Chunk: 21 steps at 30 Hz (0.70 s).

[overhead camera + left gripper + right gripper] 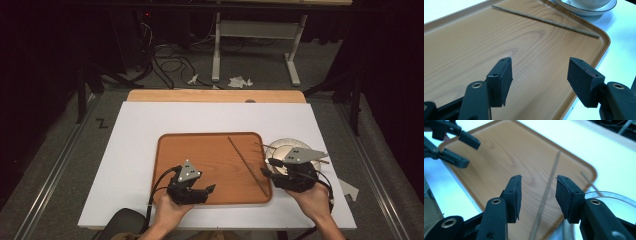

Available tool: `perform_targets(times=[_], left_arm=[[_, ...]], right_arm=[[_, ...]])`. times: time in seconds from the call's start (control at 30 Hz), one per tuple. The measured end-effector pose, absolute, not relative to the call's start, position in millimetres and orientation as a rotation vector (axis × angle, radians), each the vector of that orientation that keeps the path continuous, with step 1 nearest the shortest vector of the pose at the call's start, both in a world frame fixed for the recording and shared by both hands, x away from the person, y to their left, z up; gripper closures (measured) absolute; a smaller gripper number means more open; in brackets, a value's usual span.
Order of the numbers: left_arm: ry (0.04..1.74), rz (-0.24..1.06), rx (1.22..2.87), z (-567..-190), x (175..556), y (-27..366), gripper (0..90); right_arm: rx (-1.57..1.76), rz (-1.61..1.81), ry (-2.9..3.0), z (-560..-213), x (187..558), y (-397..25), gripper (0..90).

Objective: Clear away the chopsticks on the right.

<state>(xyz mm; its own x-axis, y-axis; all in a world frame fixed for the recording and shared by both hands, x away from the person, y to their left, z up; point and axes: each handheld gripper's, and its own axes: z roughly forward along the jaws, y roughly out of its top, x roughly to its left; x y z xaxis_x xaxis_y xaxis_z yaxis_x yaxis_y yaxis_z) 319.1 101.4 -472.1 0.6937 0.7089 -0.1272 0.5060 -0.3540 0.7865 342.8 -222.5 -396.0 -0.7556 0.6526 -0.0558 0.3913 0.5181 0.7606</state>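
On the table's near half, high view: wooden tray (200,150) sits centred on the white board. One chopstick (247,165) lies diagonally along the tray's right side, running from mid far edge toward the near right corner. Second chopstick (261,145) rests across the plate (280,146) just off the tray's right edge. Left gripper (209,189) hovers over the tray's near edge, holding nothing. Right gripper (265,172) hangs at the tray's near right corner, right over the chopstick's near end.

Left gripper view: left gripper (540,75) jaws spread wide, bare tray (474,50) between them. Chopstick (544,21) well apart, by the far rim; plate (586,11) beyond the corner.

Right gripper view: right gripper (537,195) jaws parted, nothing pinched. Chopstick (546,195) runs lengthwise through the gap, lying on the tray (499,152) below. Left gripper (466,152) visible at far left, also parted.

Risks, my read: stick is thin and flat on smooth wood, so the pads may close above it or roll it away. A pinch near the end could let it pivot and droop. The raised rim nearby could block the outer jaw.
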Motion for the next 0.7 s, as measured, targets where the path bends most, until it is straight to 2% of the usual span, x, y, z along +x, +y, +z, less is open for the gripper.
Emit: perform_targets(times=[0.33,0.7], left_arm=[[0.939,0.291,2.026,-471.8,319.9,103.0,36.6],[0.940,0.288,2.031,-472.5,320.3,102.4,36.4]], right_arm=[[0.997,1.055,2.323,-385.3,363.3,-272.4,64.0],[1.150,0.872,2.268,-392.2,395.6,-334.6,66.1]])
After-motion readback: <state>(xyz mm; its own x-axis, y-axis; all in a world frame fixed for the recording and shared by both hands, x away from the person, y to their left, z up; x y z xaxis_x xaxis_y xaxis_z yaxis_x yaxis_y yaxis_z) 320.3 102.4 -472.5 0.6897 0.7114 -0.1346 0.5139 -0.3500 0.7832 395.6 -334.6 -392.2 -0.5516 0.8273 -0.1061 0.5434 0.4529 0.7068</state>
